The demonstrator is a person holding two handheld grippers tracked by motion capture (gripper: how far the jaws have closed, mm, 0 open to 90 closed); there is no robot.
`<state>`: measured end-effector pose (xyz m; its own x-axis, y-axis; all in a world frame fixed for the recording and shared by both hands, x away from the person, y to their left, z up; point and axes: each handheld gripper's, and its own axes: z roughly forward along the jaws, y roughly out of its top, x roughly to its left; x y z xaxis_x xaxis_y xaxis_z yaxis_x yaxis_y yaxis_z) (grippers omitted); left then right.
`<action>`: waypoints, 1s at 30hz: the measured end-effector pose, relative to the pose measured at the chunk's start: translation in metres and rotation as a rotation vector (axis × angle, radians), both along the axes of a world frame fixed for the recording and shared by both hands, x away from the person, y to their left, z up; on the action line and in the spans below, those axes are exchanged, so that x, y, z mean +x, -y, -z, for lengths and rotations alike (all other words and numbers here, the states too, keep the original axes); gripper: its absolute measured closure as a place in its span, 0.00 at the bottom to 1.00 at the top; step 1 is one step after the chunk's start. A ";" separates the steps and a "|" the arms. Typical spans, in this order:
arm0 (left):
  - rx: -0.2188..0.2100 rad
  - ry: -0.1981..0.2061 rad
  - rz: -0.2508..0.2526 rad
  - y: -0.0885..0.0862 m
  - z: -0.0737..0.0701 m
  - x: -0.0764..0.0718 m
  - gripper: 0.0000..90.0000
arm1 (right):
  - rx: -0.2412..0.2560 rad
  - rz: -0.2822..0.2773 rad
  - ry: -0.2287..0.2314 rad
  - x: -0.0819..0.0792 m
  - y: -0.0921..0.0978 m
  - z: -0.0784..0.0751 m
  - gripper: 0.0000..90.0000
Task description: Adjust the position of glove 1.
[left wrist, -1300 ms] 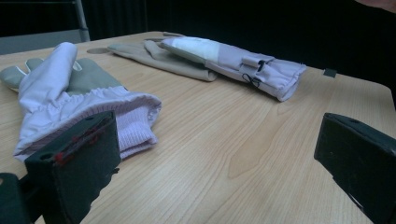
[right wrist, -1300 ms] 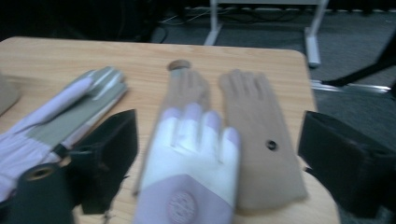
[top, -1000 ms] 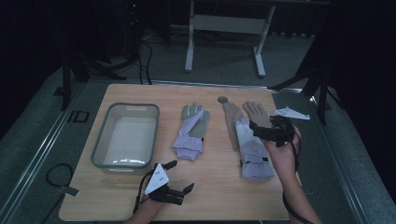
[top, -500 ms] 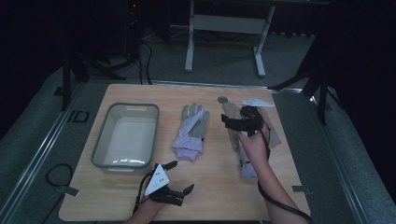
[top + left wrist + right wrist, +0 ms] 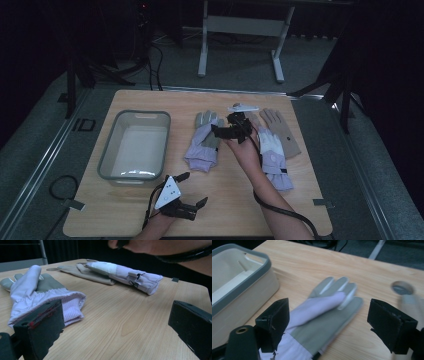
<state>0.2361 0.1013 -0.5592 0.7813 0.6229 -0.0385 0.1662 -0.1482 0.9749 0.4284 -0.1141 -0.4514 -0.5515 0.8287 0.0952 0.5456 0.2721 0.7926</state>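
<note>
Right tongs [image 5: 220, 131]: jaws wide apart, nothing between them, held over the left glove [image 5: 203, 141]. In the right gripper view that glove lies right between the two jaws, below them, its fingers pointing away.
Left tongs [image 5: 192, 189]: jaws spread too, empty, low at the near edge of the counter [image 5: 150, 102], well apart from both gloves.
Left glove: lilac and grey, flat on the counter at its middle, just beside the tub [image 5: 134, 145], not touching it.
Right glove [image 5: 272, 152]: lilac with a white back, flat on the counter to the right of the person's forearm, lying over a tan glove [image 5: 285, 132].
Tub: grey-rimmed, pale inside, on the left part of the counter.
Touch: whether the right tongs meet the left glove, I cannot tell.
</note>
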 end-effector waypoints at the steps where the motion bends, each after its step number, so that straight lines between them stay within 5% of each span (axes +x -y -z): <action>1: 0.001 -0.001 0.001 0.000 0.000 0.000 0.00 | -0.006 -0.002 -0.004 0.001 -0.005 0.003 0.19; 14: 0.004 0.003 0.006 0.000 0.000 0.000 0.00 | -0.076 -0.019 -0.090 0.023 -0.046 0.042 0.30; 19: 0.004 0.002 0.004 0.000 0.000 0.000 0.00 | -0.060 0.002 -0.136 0.031 -0.050 0.056 0.36; 25: 0.001 0.000 0.002 0.000 0.000 0.000 0.00 | -0.097 0.020 -0.211 0.037 -0.051 0.075 0.38; 30: 0.000 -0.002 -0.004 0.000 0.000 0.000 0.00 | -0.114 0.016 -0.219 0.037 -0.051 0.083 0.39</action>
<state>0.2358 0.1013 -0.5593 0.7789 0.6259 -0.0397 0.1682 -0.1474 0.9747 0.4650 -0.0633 -0.5342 -0.5144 0.8496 0.1164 0.7063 0.3428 0.6193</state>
